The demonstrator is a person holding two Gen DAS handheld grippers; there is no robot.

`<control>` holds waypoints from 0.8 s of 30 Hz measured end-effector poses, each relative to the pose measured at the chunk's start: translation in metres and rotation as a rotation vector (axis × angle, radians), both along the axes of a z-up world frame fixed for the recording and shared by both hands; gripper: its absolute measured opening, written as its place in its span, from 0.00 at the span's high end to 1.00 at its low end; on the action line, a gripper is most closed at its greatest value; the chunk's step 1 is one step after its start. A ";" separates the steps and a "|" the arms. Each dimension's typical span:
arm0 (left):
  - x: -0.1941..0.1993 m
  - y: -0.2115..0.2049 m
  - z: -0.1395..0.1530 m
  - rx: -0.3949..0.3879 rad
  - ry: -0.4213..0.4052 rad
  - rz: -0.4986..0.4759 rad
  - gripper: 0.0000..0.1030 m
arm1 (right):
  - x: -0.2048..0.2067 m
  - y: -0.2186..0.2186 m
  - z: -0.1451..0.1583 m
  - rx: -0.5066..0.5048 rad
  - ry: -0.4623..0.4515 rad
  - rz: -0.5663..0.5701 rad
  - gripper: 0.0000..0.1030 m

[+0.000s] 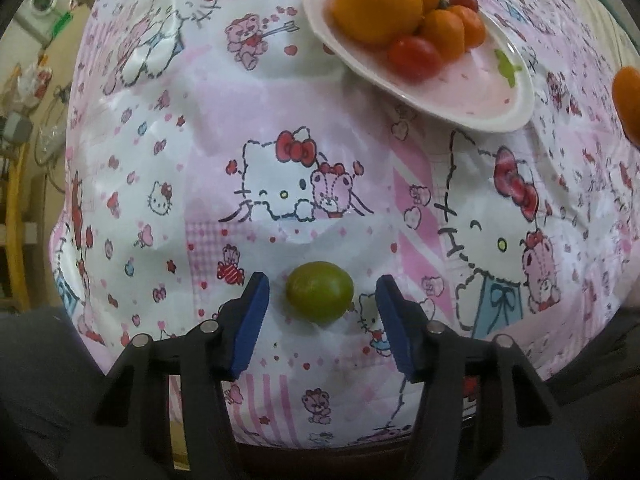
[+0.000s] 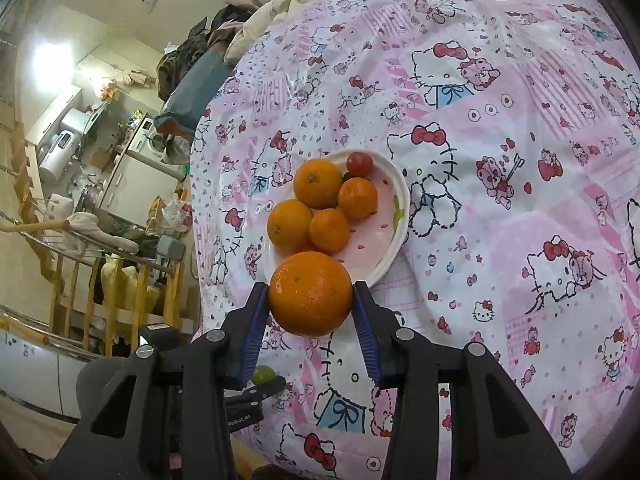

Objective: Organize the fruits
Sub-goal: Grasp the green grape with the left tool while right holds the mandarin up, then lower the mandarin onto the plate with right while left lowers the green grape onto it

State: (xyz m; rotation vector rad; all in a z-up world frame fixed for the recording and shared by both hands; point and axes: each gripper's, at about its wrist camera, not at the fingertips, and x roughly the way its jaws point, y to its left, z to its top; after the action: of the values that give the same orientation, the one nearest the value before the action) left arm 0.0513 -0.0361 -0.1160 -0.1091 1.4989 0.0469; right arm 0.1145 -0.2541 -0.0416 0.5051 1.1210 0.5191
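A green grape [image 1: 319,297] lies on the Hello Kitty cloth, between the blue pads of my open left gripper [image 1: 320,300], which does not touch it. My right gripper [image 2: 311,300] is shut on a large orange [image 2: 310,294] and holds it above the near rim of the white plate [image 2: 394,236]. The plate holds several oranges [image 2: 318,183] and a cherry tomato [image 2: 359,163]. In the left wrist view the plate [image 1: 500,112] sits at the upper right, with the held orange [image 1: 629,100] at the right edge. The grape [image 2: 263,375] also peeks out low in the right wrist view.
The pink Hello Kitty cloth [image 1: 280,140] covers the whole rumpled surface. The table edge drops off on the left of the right wrist view, beyond which are a wooden railing [image 2: 80,280] and room clutter. Bedding [image 2: 280,4] is piled at the far end.
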 end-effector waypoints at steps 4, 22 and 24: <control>0.002 -0.010 -0.002 0.031 -0.021 -0.034 0.62 | 0.002 -0.001 -0.004 -0.007 0.016 -0.011 0.57; 0.070 -0.007 0.078 -0.072 -0.205 -0.106 0.74 | 0.032 -0.008 -0.002 -0.019 0.034 -0.013 0.57; 0.082 -0.005 0.075 -0.083 -0.198 -0.116 0.74 | 0.042 -0.008 0.000 -0.033 0.027 -0.005 0.57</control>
State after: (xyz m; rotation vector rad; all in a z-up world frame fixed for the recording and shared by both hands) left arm 0.1329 -0.0411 -0.0412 -0.0901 1.3071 -0.1166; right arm 0.1562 -0.2618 -0.0411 0.4872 1.1518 0.4904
